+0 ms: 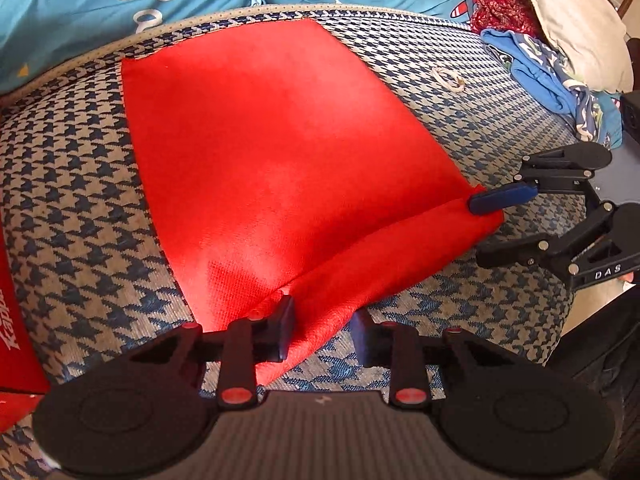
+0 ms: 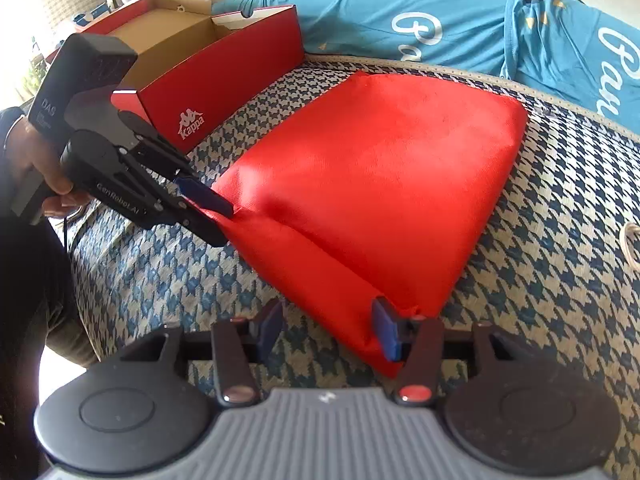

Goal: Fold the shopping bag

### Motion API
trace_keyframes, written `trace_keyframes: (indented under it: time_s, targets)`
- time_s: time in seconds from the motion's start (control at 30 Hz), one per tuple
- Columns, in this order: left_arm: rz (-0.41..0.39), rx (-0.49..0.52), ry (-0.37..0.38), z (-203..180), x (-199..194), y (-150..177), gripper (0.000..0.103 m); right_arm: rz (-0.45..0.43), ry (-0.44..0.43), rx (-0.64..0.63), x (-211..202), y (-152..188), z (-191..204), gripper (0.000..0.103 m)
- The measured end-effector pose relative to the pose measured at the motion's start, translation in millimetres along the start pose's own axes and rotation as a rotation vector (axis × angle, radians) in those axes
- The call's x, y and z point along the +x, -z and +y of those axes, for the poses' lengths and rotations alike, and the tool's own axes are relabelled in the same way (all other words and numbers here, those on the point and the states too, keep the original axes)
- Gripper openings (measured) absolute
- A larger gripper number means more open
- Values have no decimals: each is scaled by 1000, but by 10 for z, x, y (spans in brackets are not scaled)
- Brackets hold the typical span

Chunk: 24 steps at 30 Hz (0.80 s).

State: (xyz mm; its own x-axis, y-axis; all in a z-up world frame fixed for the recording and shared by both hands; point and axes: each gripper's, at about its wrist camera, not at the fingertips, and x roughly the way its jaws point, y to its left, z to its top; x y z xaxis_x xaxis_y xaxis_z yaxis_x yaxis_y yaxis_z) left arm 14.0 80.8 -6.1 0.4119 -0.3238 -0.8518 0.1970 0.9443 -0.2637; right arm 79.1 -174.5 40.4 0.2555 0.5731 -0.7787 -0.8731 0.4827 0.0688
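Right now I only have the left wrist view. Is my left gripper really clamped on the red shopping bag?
Observer: Yes. Seen side-on from the right wrist view, the left gripper has its blue pad above and its other finger below the left end of the red shopping bag's near folded edge, pinching it.
Operator: What is the red thing at my far left?
Observer: An open red Kappa shoebox with its brown cardboard inside showing. It stands apart from the bag on the houndstooth cover.
Operator: And the right gripper?
Observer: The right gripper is open. The bag's other near corner lies against one finger, and the other finger stands clear over the cover.
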Motion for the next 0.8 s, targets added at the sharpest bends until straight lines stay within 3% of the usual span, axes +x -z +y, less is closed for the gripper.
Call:
trace_keyframes:
  time_s: [0.17, 0.2, 0.23, 0.27, 0.4, 0.63, 0.8]
  targets:
    - [22, -62, 17, 74, 5, -39, 28, -5, 86, -155, 39, 27, 197, 48]
    - [26, -67, 19, 86, 7, -43, 28, -1, 107, -171, 63, 32, 219, 46]
    - [28, -73, 22, 97, 7, -41, 28, 6, 127, -164, 90, 26, 222, 38]
    - [29, -75, 23, 98, 7, -37, 28, 13, 136, -132, 102, 9, 188, 33]
    - [20, -82, 24, 111, -14, -16, 28, 9, 55, 149, 77, -88, -121, 29]
    - [12, -92, 38, 145, -33, -14, 29, 37, -3, 418, 127, -159, -386, 27]
    - [15, -152, 63, 235, -37, -30, 29, 47, -8, 498, 162, -183, -446, 27]
